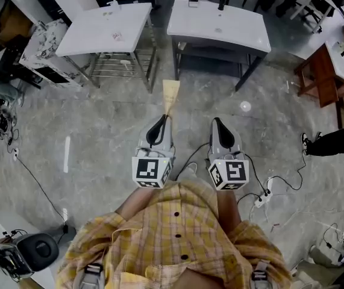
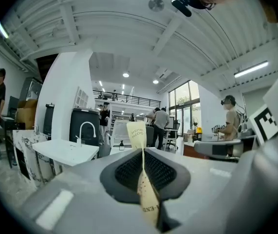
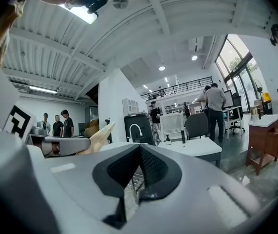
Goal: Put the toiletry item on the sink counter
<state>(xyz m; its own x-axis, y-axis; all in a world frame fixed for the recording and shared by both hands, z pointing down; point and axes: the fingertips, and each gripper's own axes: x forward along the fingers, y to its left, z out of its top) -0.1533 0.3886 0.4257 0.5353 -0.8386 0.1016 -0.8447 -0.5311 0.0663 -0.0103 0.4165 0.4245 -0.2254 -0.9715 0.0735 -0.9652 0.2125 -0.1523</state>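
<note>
The flat, pale-yellow paper toiletry sachet juts out at 12 o'clock from the left tongs, pinched between their ribbed black pads. The right tongs are closed on nothing. Across the mottled grey floor, well apart, stand a smooth white sink desk at 11 o'clock and a second white desk at 1 o'clock.
</note>
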